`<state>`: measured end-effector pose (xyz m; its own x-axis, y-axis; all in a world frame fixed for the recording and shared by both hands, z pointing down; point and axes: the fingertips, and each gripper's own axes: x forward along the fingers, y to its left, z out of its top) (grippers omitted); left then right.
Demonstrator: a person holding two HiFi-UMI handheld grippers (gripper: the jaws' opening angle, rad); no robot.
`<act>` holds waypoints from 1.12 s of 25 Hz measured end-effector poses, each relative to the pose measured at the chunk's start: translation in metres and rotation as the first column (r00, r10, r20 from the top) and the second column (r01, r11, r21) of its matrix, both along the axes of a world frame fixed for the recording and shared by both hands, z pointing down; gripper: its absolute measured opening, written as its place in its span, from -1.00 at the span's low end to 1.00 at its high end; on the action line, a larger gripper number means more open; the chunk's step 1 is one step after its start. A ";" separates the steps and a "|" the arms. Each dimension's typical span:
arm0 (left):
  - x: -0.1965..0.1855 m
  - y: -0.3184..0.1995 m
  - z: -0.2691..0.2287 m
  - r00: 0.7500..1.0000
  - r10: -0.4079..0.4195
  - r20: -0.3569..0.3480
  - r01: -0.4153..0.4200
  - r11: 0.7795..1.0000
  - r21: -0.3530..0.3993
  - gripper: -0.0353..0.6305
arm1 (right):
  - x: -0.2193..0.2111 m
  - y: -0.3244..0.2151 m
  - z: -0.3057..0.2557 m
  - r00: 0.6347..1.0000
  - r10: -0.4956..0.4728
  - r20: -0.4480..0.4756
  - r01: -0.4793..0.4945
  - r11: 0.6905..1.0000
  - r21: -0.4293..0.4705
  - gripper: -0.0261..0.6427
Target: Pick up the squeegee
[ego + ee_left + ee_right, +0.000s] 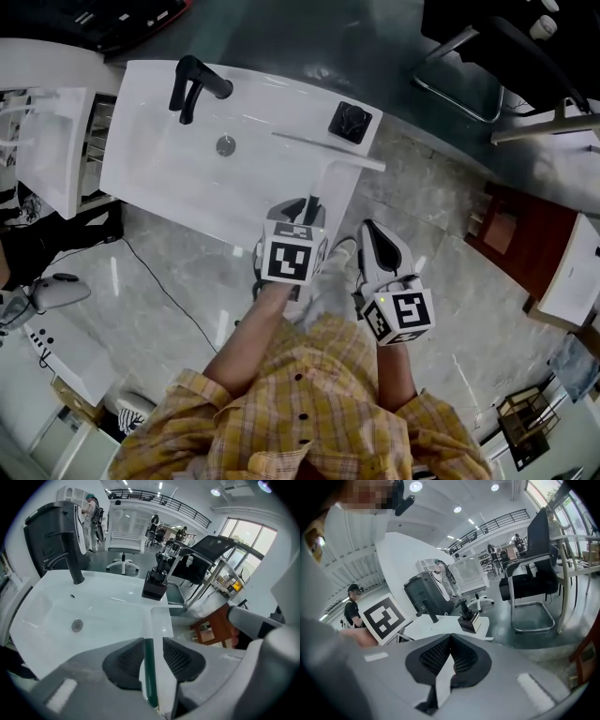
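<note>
Fingers (125, 660) of left gripper (153, 643) spread astride glass edge (149, 681); right gripper (451, 641) fingers pressed together.

Yellow plaid shirt (309, 412), dark buttons (301, 415), sleeves pushed up. Both the left gripper (306, 204) and right gripper (372, 232): pale grey shells, black ribbed pads (126, 660), black-and-white marker cubes (292, 255).

A black faucet (192, 84) stands on the white sink (159, 173), a black chair (506, 42) well apart
</note>
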<state>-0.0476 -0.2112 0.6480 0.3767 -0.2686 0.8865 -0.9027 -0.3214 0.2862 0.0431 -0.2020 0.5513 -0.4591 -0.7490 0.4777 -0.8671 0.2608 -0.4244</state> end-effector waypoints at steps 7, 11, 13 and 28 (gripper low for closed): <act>0.002 -0.004 0.020 1.000 0.017 0.025 -0.015 0.998 -0.067 -0.53 | 0.004 -0.007 0.010 1.000 0.015 0.009 -0.015 1.000 -0.020 -0.92; 0.000 -0.003 0.028 0.999 0.019 0.047 -0.015 0.995 -0.097 -0.59 | 0.008 -0.010 0.016 1.000 0.025 0.009 -0.025 0.999 -0.032 -0.92; 0.001 -0.003 0.031 0.999 0.024 0.049 -0.018 0.994 -0.104 -0.59 | 0.009 -0.011 0.019 1.000 0.028 0.009 -0.027 0.999 -0.039 -0.92; 0.006 -0.002 0.046 0.994 0.040 0.101 -0.024 0.988 -0.154 -0.60 | 0.018 -0.017 0.028 0.998 0.048 0.028 -0.046 0.997 -0.063 -0.92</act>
<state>-0.0420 -0.2128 0.6942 0.2867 -0.1164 0.9509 -0.9201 -0.3101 0.2395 0.0614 -0.2185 0.5792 -0.4387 -0.7395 0.5106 -0.8646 0.1923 -0.4643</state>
